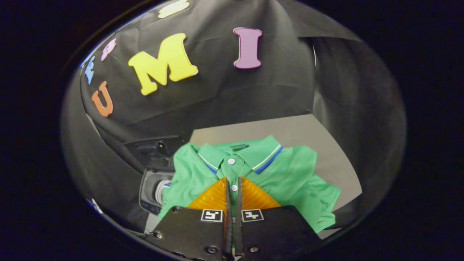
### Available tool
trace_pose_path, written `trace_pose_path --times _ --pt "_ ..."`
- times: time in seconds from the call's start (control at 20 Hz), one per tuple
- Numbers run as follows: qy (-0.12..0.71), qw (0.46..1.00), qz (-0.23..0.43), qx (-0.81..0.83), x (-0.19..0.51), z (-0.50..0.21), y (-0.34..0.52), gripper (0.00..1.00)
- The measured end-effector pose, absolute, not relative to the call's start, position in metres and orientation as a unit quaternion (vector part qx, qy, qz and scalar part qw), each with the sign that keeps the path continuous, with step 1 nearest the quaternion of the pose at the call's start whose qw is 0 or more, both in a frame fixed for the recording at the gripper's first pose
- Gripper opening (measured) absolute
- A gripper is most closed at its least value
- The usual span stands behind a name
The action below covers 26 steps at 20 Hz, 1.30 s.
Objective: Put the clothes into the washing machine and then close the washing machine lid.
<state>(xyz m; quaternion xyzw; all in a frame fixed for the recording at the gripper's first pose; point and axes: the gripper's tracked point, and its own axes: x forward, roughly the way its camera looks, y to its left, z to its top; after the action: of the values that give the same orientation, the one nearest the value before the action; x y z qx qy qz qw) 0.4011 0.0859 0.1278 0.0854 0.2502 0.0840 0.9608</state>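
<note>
A: Quick status, what's my hand-held gripper (pixel 232 186) doing?

B: My fingers are nearly together, a thin slit left, and the placket of the green polo shirt (pixel 290 174) runs up through that slit. One white button sits right at the tips. Looks pinched on the fabric, but I can't tell for sure that both pads press on it.

A: Where's the shirt lying?

B: Spread on the grey tabletop (pixel 319 134), collar toward the far edge, one sleeve trailing toward the right edge. Its left side droops off the tabletop's left edge over the washing machine (pixel 154 188), a small dark unit with an opening facing up at me.

A: Lid?

B: A dark flap (pixel 154 148) stands behind the opening, so I judge it open. Hard to be sure, it's dim there.

A: Stage?

B: My guess: grasp step, nothing in the drum yet, lid closing not yet done.

A: Risks?

B: Several. The grip is on a thin placket strip near a button; if only one layer is caught it could slide out on the lift. The shirt is wide and the opening small, so sleeves may hang outside and block the lid. Dragging the fabric across could also snag the flap or nudge the light machine out of place. Bunching the shirt first seems safer.
</note>
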Motion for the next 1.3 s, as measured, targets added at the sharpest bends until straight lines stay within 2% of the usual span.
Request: trace_pose_path --times 0.45,0.8,1.0,1.3 --pt "0.143 0.967 0.172 0.124 0.331 0.229 0.179 0.06" --pt "0.08 0.965 0.239 0.069 0.315 0.295 0.275 0.06" --pt "0.075 0.958 0.274 0.039 0.327 0.29 0.334 0.06" --pt "0.125 0.943 0.308 0.01 0.367 0.223 0.412 0.06"
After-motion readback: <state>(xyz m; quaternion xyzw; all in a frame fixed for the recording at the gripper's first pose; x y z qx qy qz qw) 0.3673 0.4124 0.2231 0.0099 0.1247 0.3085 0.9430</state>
